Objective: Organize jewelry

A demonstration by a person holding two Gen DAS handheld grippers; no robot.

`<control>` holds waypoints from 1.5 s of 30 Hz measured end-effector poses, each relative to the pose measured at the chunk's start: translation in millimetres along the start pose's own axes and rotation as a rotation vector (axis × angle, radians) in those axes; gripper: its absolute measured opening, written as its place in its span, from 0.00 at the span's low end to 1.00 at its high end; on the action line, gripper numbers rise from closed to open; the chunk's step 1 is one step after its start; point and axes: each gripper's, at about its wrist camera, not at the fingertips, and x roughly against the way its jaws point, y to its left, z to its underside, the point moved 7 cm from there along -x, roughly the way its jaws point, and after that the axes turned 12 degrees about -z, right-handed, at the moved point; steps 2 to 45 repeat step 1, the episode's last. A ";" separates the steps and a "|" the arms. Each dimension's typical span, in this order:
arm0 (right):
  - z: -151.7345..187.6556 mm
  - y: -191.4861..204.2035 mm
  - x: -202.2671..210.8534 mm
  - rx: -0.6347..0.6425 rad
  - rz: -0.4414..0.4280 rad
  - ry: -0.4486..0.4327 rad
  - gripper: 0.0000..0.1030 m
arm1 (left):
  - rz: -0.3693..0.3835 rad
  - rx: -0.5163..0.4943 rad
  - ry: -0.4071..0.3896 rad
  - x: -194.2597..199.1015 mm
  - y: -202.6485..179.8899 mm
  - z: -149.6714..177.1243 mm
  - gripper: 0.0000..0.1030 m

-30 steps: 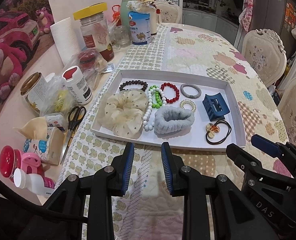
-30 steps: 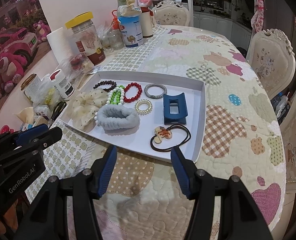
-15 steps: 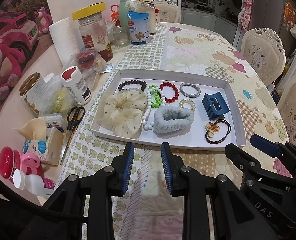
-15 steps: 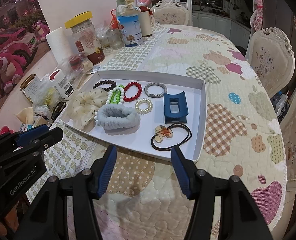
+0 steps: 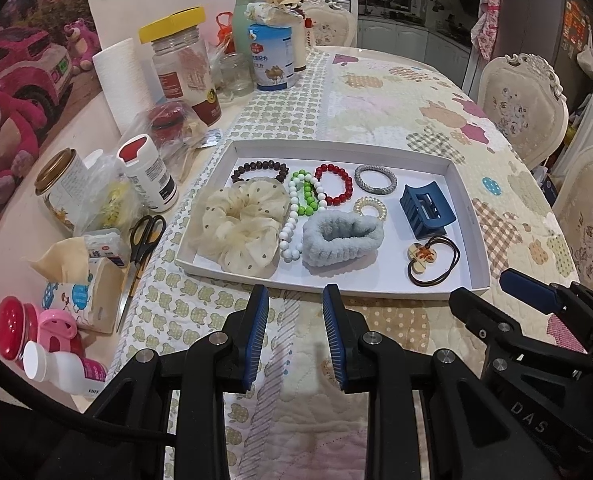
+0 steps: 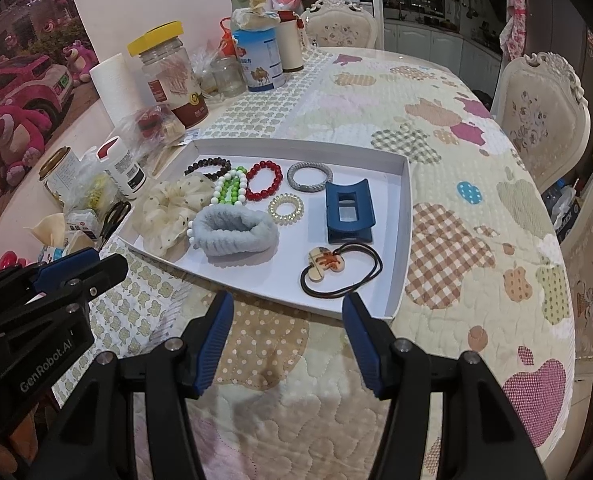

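Your left gripper [image 5: 292,312] hangs over the quilted tabletop just short of the white tray's [image 5: 471,216] near edge, jaws a narrow gap apart with nothing between them. Straight ahead of it, inside that near edge, lie the cream scrunchie [image 5: 242,226] toward the tray's left end, the white bead bracelet [image 5: 292,220] strung away from you, and the grey fluffy band [image 5: 342,236] with its long axis running along the near edge. So that band is your left hand's closest pick, and your jaws would have to span its short side. Move right: the blue claw clip [image 6: 348,210] and the black hair tie with its charm [image 6: 338,266] sit by the tray's right-hand near corner, directly ahead of your right gripper [image 6: 286,324], whose jaws stand wider and empty. The tie's loops trail toward the right edge. Your left view shows the scissors [image 5: 142,240] off the tray's left edge; your right view gives the clearer look down into the clip and at the bare tabletop beyond the tray's right edge.
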 end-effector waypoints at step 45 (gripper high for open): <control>1.0 -1.3 -0.2 -0.002 0.001 0.000 0.58 | 0.001 0.000 0.002 -0.4 -0.3 0.4 0.26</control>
